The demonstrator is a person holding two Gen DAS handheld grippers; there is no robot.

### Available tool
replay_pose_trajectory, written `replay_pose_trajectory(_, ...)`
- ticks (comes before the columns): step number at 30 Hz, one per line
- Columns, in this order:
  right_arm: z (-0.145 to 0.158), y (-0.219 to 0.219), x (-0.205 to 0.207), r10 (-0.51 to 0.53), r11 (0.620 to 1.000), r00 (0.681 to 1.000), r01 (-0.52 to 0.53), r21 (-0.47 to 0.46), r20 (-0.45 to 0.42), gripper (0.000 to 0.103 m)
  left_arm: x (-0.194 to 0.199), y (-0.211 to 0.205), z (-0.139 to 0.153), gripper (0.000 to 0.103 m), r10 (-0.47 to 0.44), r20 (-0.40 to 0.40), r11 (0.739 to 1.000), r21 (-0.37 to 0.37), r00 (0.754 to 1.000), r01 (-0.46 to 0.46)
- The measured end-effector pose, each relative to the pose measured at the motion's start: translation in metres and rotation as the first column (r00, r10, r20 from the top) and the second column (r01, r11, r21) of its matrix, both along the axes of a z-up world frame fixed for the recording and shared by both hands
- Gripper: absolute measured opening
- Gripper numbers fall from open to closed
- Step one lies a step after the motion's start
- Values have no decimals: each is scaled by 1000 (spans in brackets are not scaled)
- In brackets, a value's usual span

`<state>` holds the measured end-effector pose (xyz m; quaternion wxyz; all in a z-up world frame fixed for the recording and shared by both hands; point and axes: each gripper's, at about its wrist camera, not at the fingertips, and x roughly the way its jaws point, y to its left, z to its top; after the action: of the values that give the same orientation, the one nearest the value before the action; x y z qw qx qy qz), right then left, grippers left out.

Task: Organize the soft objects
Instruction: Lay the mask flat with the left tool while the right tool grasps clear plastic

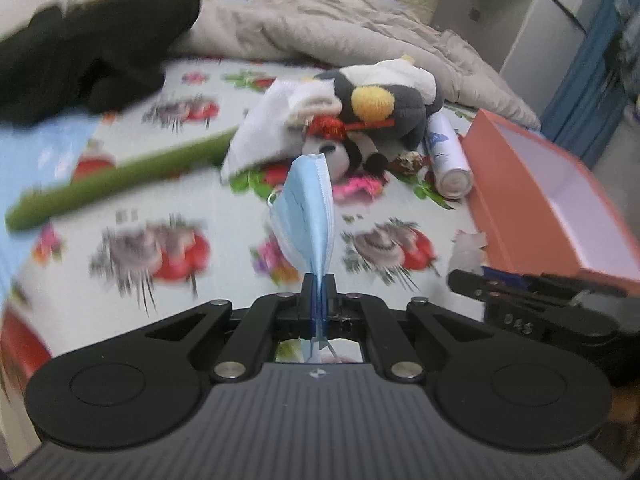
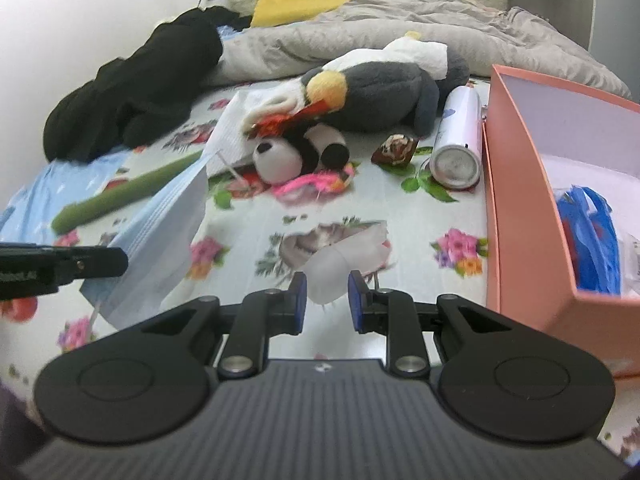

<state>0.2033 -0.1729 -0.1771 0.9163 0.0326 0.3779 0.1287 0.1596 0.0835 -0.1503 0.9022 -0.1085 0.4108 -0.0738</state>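
Beside the box's [image 2: 520, 216] rim, left tongs [image 1: 319, 286] pinch a mask [image 1: 310, 208]; right tongs [image 2: 327, 300] clamp crumpled plastic [image 2: 344, 256].

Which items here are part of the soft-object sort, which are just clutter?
Job:
- blue face mask, in left gripper
- clear plastic bag, in right gripper
- penguin plush
- panda plush
- orange box

Clutter:
- spray can
- green stick
- grey duvet

Floral sheet [image 1: 168, 248] motion-smeared — orange box [image 2: 520, 208] cut by right edge, blue contents [image 2: 592, 240] unidentifiable.
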Motion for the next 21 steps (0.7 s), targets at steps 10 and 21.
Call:
replay_pose_trajectory(10,-6,-4,-45,43,996,997,-48,-74,-63,30,-53,8,-31,4,71,-120,996,-42,990,-76)
replay_pose_trajectory(21,-16,-20,-58,-22,1000,992,19,-25,-123,60,-52,1,-38,57,19,-123,999,28,992,-15)
